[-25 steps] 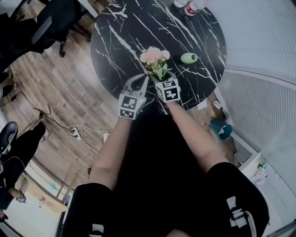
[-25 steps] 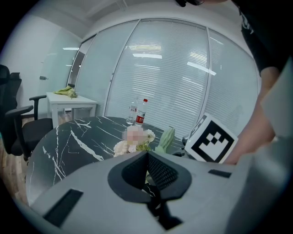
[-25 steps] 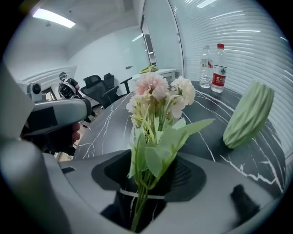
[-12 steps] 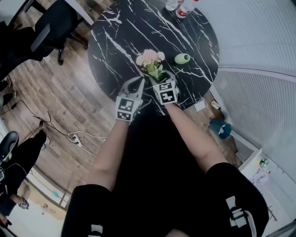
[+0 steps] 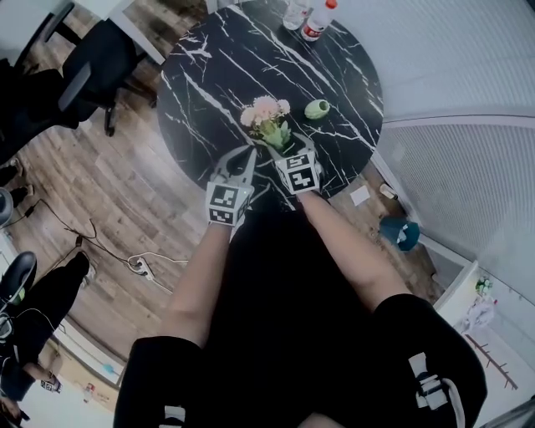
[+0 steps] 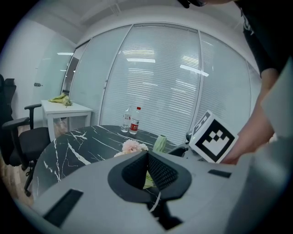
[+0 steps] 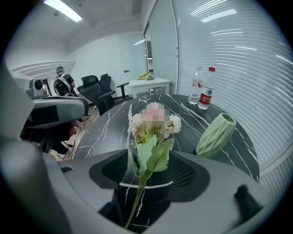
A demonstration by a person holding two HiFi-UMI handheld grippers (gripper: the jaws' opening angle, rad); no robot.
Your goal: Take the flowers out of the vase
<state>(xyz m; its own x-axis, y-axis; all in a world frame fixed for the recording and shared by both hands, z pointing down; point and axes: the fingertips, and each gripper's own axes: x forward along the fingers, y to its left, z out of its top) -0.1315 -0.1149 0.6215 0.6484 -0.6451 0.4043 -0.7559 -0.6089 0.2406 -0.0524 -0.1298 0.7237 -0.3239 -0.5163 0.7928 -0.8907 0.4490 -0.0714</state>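
1. Flowers [image 5: 266, 121] lay on table [image 5: 209, 75], well apart from tipped vase [image 5: 317, 109]
2. Right gripper [image 7: 153, 170] jaws had just been opening: spread, stem loose between
3. Left gripper [image 6: 147, 157] pressed together, empty
4. Right needed a straight pull-off, pads clear of leaves

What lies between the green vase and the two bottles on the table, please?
Only bare marbled tabletop lies between the green vase and the two bottles; the head view and the right gripper view both show it.

The table [image 5: 209, 75] looks like glossy veined marble, the vase [image 7: 216, 135] matt and ribbed, the floor [image 5: 125, 192] wood planks.
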